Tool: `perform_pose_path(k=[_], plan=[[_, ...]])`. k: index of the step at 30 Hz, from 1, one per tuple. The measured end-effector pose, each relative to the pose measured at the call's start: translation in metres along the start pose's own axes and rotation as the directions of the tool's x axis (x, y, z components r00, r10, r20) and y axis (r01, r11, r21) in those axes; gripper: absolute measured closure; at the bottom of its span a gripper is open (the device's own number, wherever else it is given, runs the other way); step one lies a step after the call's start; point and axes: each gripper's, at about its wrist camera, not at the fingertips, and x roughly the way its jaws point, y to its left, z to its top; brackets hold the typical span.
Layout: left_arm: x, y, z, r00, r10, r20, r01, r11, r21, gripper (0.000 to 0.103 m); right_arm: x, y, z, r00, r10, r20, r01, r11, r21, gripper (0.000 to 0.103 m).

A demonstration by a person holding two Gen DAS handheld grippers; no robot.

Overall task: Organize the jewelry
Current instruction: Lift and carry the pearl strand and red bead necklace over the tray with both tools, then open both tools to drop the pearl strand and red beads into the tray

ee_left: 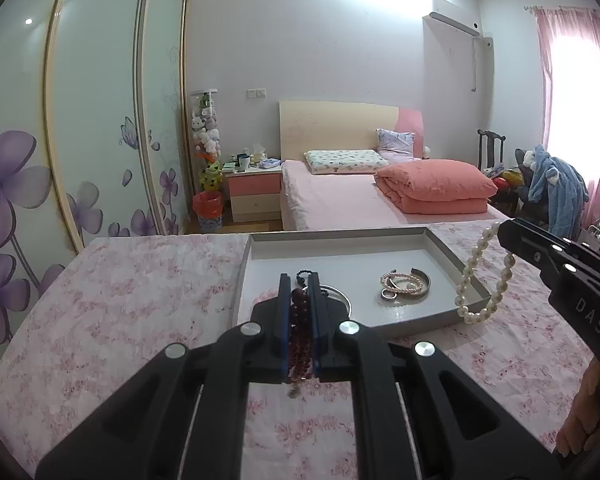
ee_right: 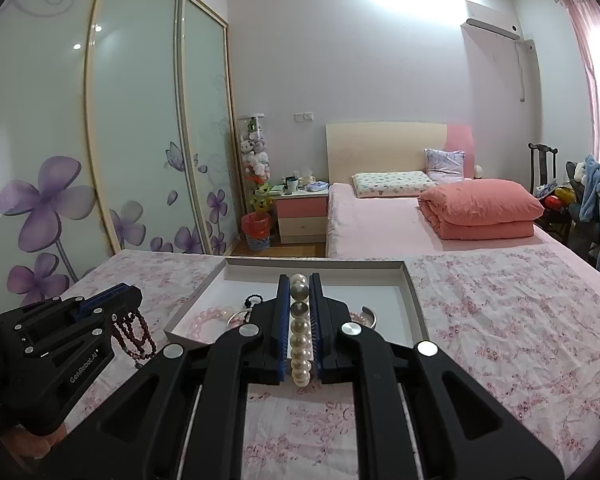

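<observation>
Left gripper (ee_left: 300, 280) clamped tight on dark red bead strand (ee_left: 300, 320), at near edge of grey tray (ee_left: 456, 264), right gripper (ee_right: 300, 280) pinched closed on pearl strand (ee_right: 300, 344), loop dangling at tray's right rim, bangles (ee_left: 406, 286) inside tray, tray on pink floral cloth (ee_left: 120, 300)

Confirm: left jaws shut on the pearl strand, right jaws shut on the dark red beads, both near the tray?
Swapped. The left gripper holds the dark red beads, per the left wrist view; the right gripper holds the pearl strand, per the right wrist view. Both are near the tray.
</observation>
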Motion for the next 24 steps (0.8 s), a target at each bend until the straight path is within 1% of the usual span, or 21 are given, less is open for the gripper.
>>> perform_pose_path(k=[6, 9, 15, 21, 23, 24], plan=[[0.016, -0.001, 0.006, 1.000, 0.018, -0.006, -0.018, 1.000, 0.008, 0.094, 0.012, -0.004, 0.008, 1.000, -0.015, 0.017, 0.015, 1.000, 0.002, 0.093], [0.030, -0.001, 0.010, 1.000, 0.004, -0.020, -0.004, 1.000, 0.001, 0.094, 0.027, -0.013, 0.013, 1.000, 0.000, 0.005, 0.000, 0.999, 0.038, 0.093], [0.072, -0.002, 0.021, 0.997, -0.029, -0.064, 0.028, 0.999, -0.021, 0.094, 0.074, -0.030, 0.019, 0.997, 0.043, -0.056, -0.036, 0.992, 0.121, 0.093], [0.116, -0.010, 0.030, 0.992, -0.067, -0.108, 0.064, 0.997, -0.031, 0.093, 0.118, -0.040, 0.017, 0.988, 0.086, -0.132, -0.059, 0.978, 0.198, 0.093], [0.126, -0.010, 0.031, 0.989, -0.083, -0.121, 0.079, 0.996, -0.044, 0.091, 0.128, -0.043, 0.015, 0.982, 0.090, -0.168, -0.052, 0.974, 0.219, 0.092], [0.129, -0.010, 0.032, 0.988, -0.090, -0.125, 0.084, 0.995, -0.054, 0.084, 0.129, -0.045, 0.015, 0.981, 0.088, -0.173, -0.047, 0.972, 0.228, 0.091]])
